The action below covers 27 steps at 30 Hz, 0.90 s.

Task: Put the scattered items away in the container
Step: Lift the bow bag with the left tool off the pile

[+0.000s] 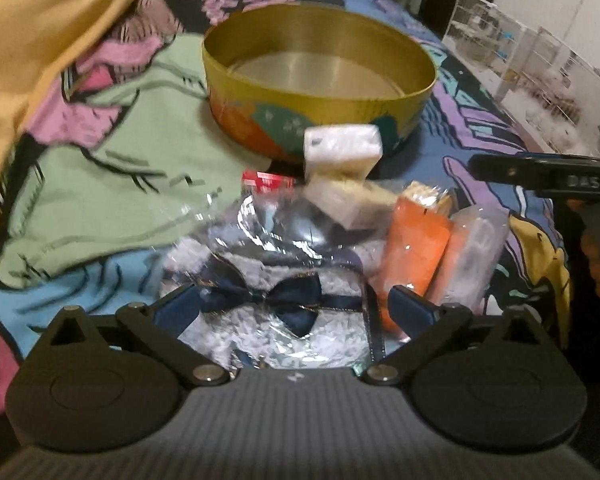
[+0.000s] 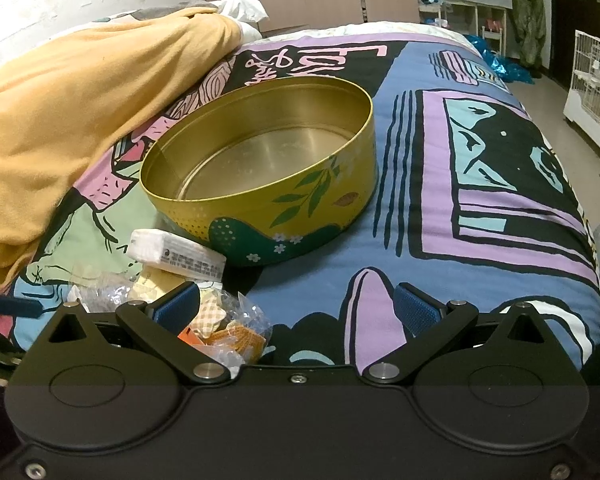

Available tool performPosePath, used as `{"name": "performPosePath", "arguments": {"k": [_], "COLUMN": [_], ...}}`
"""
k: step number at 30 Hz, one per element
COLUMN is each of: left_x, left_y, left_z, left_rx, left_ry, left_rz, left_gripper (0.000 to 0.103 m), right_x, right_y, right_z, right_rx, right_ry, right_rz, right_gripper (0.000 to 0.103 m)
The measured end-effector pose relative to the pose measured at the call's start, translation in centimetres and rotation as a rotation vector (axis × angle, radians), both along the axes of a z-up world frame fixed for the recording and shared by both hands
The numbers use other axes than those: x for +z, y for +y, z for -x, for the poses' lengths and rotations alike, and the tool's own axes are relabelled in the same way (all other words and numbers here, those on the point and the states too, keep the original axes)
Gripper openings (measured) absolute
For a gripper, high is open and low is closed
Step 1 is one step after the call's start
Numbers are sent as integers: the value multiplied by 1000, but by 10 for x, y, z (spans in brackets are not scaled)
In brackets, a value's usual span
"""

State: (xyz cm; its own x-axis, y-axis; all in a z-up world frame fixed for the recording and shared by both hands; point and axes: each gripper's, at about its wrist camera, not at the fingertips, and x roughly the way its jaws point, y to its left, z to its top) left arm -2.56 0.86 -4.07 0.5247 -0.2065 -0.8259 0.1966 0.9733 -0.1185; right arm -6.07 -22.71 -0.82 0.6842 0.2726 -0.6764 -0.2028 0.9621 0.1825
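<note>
**A:** Tongs first: your left tongs [image 1: 296, 304] are spread wide, nothing pinched, hanging over the clear packet w/ the navy bow [image 1: 276, 300]. Right tongs [image 2: 298, 306] also released, empty, parked over the bedspread [image 2: 500, 184].

**B:** Where's the target?

**A:** Round gold tin [image 1: 320, 76] at 12 o'clock from your left tongs, looks empty inside. Clutter sits between you and it: white tissue pack [image 1: 342, 146] touching the tin wall, orange packets [image 1: 420, 248] at 2 o'clock, a red item [image 1: 266, 180] mostly hidden at 11.

**B:** What could bite me?

**A:** Imo the cellophane is slick and crinkly; pinch only film and it'll slide out or drag the neighbours along. Packets overlap, so you may lift two at once. Left view is blurred, so the packet's edges are hard to read. Also the bed is soft: bump the tin and it could tilt or shift.

**B:** Surroundings?

**A:** Busy patterned bedspread, yellow blanket [image 2: 80, 112] bunched at 10 o'clock. Bedroom w/ wardrobes, a cluttered desk and a white wire cage [image 2: 596, 92] off at 2 o'clock.
</note>
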Motion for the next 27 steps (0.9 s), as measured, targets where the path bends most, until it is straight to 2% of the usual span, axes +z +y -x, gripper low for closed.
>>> {"name": "performPosePath", "arguments": {"k": [3,7,12,16,17,19,20,21,22,23,27], "left_x": [-16,-36,-47,-51,-50,-45,-43,-41,-39,-35,-25], "left_y": [-1,-6,-3,-10,-11,-11,-10,-9,-7,-3,4], "left_z": [-7,-12,-8,-4,-5,-5,-4,-4,-3,-2,1], "left_rx": [21,24,29,15,10,7,10,13,26,36,58], "left_ry": [52,107,90,64,61,49,41,37,31,29,16], "left_rz": [33,19,31,-40,-31,-18,-14,-4,2,36,74], "left_gripper": [103,103,101,81,78,62,59,50,32,23,13], "right_x": [-1,-1,-3,-4,-4,-4,-5,-5,-5,-5,-4], "right_y": [0,1,2,4,5,5,4,4,3,3,2], "right_z": [0,0,-1,-2,-2,-2,-2,-2,-3,-3,-1], "right_rx": [-5,0,5,9,10,9,8,5,3,0,-3], "right_ry": [3,6,8,12,12,11,11,12,13,13,10], "right_rz": [-7,-6,-1,8,11,13,13,12,12,10,11], "right_gripper": [103,103,103,103,103,103,103,103,103,103,103]}}
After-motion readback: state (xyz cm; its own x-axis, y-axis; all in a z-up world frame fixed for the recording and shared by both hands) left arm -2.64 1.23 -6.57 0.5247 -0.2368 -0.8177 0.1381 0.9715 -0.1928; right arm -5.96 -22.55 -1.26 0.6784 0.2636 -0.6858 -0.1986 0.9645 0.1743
